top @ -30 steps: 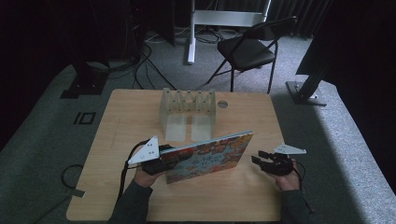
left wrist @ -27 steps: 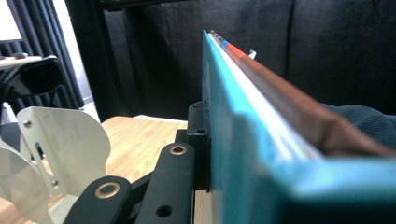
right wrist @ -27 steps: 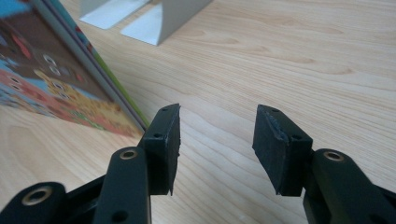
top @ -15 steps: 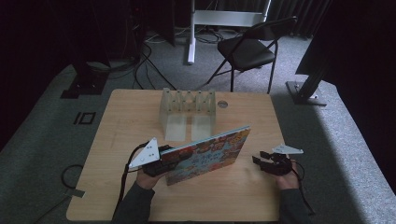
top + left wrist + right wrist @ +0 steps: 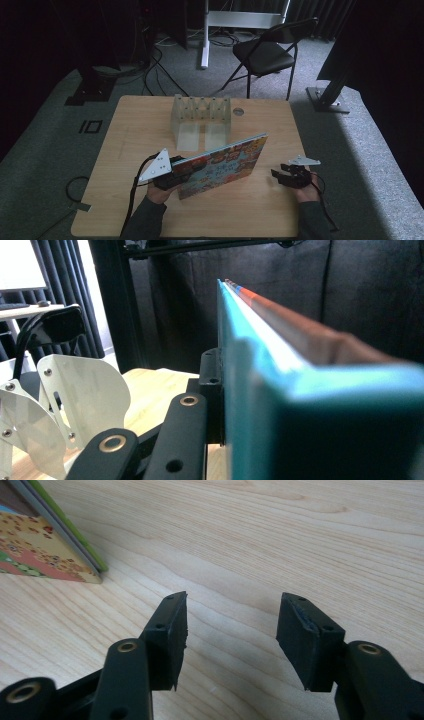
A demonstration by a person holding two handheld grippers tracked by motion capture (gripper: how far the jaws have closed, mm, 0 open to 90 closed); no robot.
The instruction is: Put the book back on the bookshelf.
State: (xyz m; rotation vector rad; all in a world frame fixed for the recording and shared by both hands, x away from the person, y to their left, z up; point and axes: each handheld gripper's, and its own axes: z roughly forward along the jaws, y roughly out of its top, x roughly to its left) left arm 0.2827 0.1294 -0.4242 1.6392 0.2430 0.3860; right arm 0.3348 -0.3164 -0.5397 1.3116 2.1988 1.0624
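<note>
On the counter (image 5: 130, 130), left claw (image 5: 186, 167) clamps a colourful book (image 5: 225, 162); cover writing too blurry to read. Right claw (image 5: 278, 176) has just been opening, nothing between its jaws.

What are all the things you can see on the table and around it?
Book: one, colourful picture cover with a teal edge, tilted up over the middle of the table, held at its left end.
Rack: one, clear plastic with slots, at the far middle of the table.
Small round thing: one, grey, on the table just right of the rack; too small to tell what it is.
Table: one, light wood.
Folding chair: one, black, on the grey carpet behind the table.
Left tongs: one, black with a grey plate, shut on the book.
Right tongs: one, black, open with nothing between them, low over the table right of the book.
</note>
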